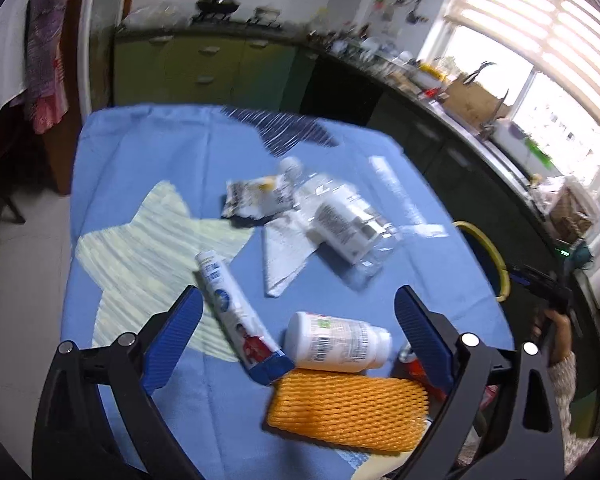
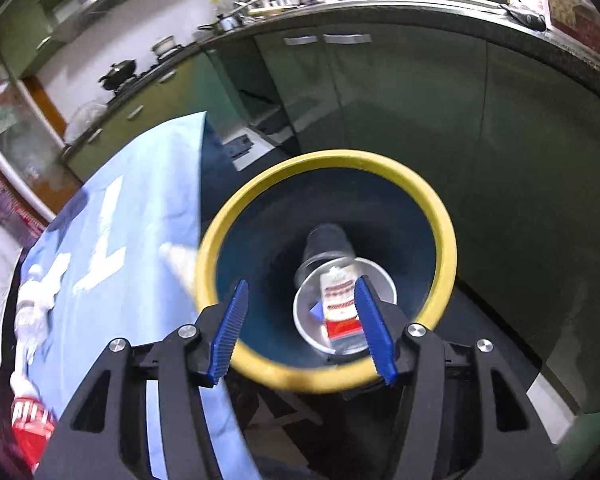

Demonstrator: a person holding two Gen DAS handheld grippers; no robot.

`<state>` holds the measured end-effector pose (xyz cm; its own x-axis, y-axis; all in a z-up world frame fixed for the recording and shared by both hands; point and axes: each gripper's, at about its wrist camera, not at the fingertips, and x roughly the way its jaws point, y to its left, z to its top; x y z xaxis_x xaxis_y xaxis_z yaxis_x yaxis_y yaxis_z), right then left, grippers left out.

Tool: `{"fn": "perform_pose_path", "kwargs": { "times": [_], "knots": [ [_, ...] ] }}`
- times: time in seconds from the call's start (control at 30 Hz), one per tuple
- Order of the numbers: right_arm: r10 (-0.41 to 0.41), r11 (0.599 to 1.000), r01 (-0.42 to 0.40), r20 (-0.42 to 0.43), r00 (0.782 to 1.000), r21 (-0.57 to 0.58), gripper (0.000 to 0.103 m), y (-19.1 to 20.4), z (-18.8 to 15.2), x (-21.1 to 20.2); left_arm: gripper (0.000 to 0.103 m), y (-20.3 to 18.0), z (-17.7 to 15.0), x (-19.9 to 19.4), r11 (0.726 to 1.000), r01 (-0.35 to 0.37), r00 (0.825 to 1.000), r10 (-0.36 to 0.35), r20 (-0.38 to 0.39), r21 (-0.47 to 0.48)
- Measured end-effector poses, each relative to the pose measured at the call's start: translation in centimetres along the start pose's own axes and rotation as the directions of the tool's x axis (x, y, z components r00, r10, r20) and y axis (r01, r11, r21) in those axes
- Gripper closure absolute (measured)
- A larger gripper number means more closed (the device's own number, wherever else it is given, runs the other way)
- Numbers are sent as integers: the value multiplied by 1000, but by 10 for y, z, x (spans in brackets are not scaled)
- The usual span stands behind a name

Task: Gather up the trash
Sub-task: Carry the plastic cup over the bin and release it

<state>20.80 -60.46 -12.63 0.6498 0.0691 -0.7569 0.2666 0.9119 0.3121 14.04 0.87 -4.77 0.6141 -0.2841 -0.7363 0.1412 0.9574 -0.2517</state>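
Right gripper (image 2: 300, 334), its blue ribbed pads parted about halfway with nothing pressed between them, hangs directly over the round dark-blue bin with the yellow rim (image 2: 432, 216). That placement reads as a drop position: anything let go here falls straight inside. The bin stands on the floor just beside the edge of the table under the pale blue star-patterned cloth (image 1: 140, 152), probably so trash can travel a short way from cloth to bin.

Inside the bin lies a clear plastic cup (image 2: 342, 280), on its side with its mouth turned up toward the camera and its base pointing away toward the bottom. A small red-and-white printed wrapper (image 2: 340, 312) sits in the cup's mouth, long axis running along the cup's.

Left gripper (image 1: 300, 340) hovers wide open and empty above the table, its pads bracketing the nearest trash: a white toothpaste tube (image 1: 228, 304) lying diagonally, cap end away, and a white pill bottle (image 1: 336, 342) on its side, long axis across the view, beside an orange foam net sleeve (image 1: 348, 408). I judge these the next pickups.
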Motion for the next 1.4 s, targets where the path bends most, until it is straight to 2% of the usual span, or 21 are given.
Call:
{"fn": "perform_pose_path", "kwargs": {
  "times": [0.13,0.2,0.3,0.37,0.43,0.5,0.7,0.87,0.97,1.07,1.2,1.3,1.4],
  "knots": [
    [21,1000,-21,-2,1000,-20,44,12,-11,-10,12,13,9,25,996,-32,990,21,-136,-77],
    [32,999,-32,0,999,-33,44,16,-15,-14,12,18,13,41,993,-41,976,16,-218,-109],
    [45,998,-44,11,999,-45,44,20,-18,-18,12,20,23,60,991,-95,955,63,-290,-96],
    [62,997,-61,14,998,-50,43,21,-20,-21,18,22,27,72,988,-112,941,70,-332,-109],
    [77,996,-76,15,997,-56,43,23,-23,-24,27,24,29,82,986,-110,925,55,-377,-125],
    [85,995,-84,15,996,-60,43,24,-25,-25,32,26,30,94,982,-134,904,67,-423,-131],
    [102,994,-101,7,995,-52,43,20,-31,-26,43,28,31,106,977,-172,881,97,-464,-123],
    [108,993,-107,6,994,-46,43,17,-36,-29,58,32,29,111,974,-195,866,116,-486,-115],
    [111,993,-111,5,994,-45,43,17,-36,-29,73,38,27,112,972,-203,859,120,-497,-116],
    [117,992,-117,8,993,-46,43,17,-37,-31,81,40,27,108,975,-197,863,120,-491,-107],
    [123,992,-122,12,992,-45,43,17,-38,-35,83,38,37,99,979,-182,881,119,-459,-96],
    [124,992,-123,21,992,-42,43,16,-39,-40,83,26,53,80,985,-163,906,124,-406,-63],
    [126,992,-125,40,991,-27,43,9,-41,-49,83,-8,74,62,994,-113,930,105,-352,-2]
  ]
}}
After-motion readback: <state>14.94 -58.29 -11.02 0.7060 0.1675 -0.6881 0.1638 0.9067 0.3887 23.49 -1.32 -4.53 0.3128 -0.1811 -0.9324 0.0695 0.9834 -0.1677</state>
